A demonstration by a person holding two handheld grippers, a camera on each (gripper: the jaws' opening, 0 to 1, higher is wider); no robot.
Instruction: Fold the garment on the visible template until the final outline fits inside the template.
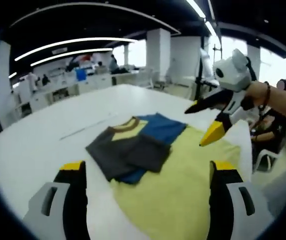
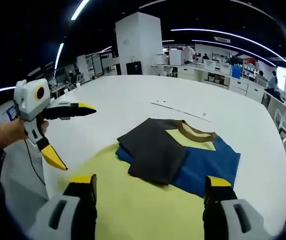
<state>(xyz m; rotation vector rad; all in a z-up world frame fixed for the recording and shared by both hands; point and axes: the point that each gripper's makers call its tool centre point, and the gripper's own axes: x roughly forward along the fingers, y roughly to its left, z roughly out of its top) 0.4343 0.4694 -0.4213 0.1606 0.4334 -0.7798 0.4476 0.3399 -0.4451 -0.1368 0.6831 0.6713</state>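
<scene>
A folded garment (image 1: 133, 142) lies on the yellow template (image 1: 183, 190) on the white table. It has dark grey sleeves folded over a blue body and a yellow chest panel with a brown collar. In the left gripper view my left gripper (image 1: 148, 169) is open just short of the garment's near edge, holding nothing. My right gripper (image 1: 199, 125) hovers open above the template, right of the garment. In the right gripper view the garment (image 2: 173, 150) sits across the far edge of the template (image 2: 133, 207). My right gripper (image 2: 150, 181) is open before it, and the left gripper (image 2: 75, 137) hangs open at the left.
The white table (image 1: 48, 140) stretches wide around the template, with a thin marked line (image 2: 178, 110) beyond the garment. A person (image 1: 270, 130) sits past the table's right edge. A white pillar (image 2: 138, 42) and desks stand far behind.
</scene>
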